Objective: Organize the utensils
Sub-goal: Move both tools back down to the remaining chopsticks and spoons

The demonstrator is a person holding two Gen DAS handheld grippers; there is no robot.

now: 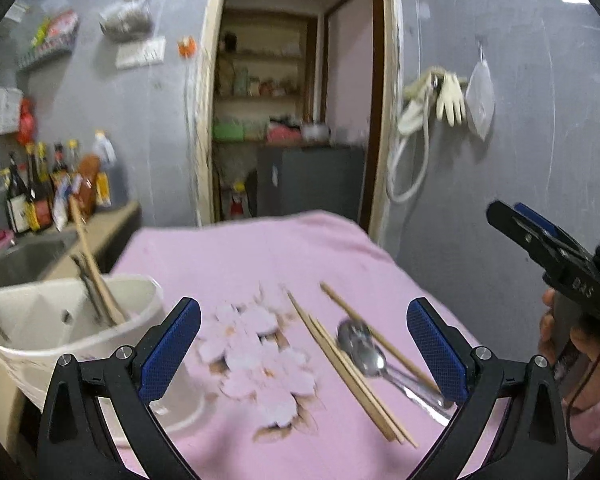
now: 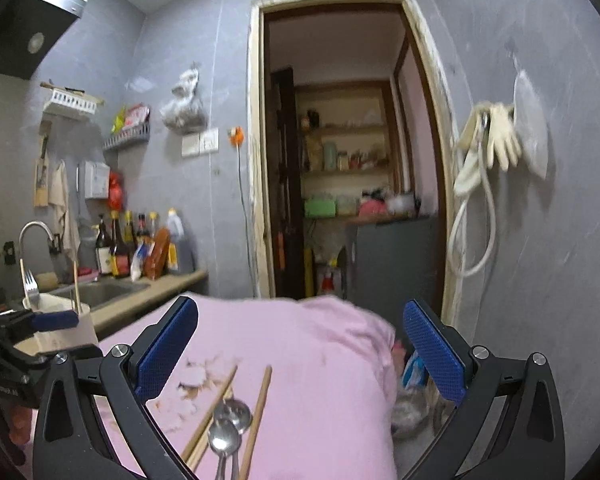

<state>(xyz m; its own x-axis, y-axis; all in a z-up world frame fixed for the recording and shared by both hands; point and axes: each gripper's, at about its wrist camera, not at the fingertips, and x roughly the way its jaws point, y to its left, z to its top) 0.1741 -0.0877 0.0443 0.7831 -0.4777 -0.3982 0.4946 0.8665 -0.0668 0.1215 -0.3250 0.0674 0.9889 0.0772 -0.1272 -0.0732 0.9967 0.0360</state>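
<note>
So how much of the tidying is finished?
Partly done: the white holder already has a fork and wooden sticks standing in it. Nothing is in hand; the left hand-held gripper and right hand-held gripper are open. Left: two spoons and chopsticks on the pink cloth.

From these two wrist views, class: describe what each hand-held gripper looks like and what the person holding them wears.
The left hand-held gripper and the right hand-held gripper look alike: black angular fingers fixed with silver bolts, each faced with a blue textured pad. The right one's black body carries white lettering too blurred to read. A thin dark cable hangs by the hand holding it, which wears a pink sleeve.
</note>
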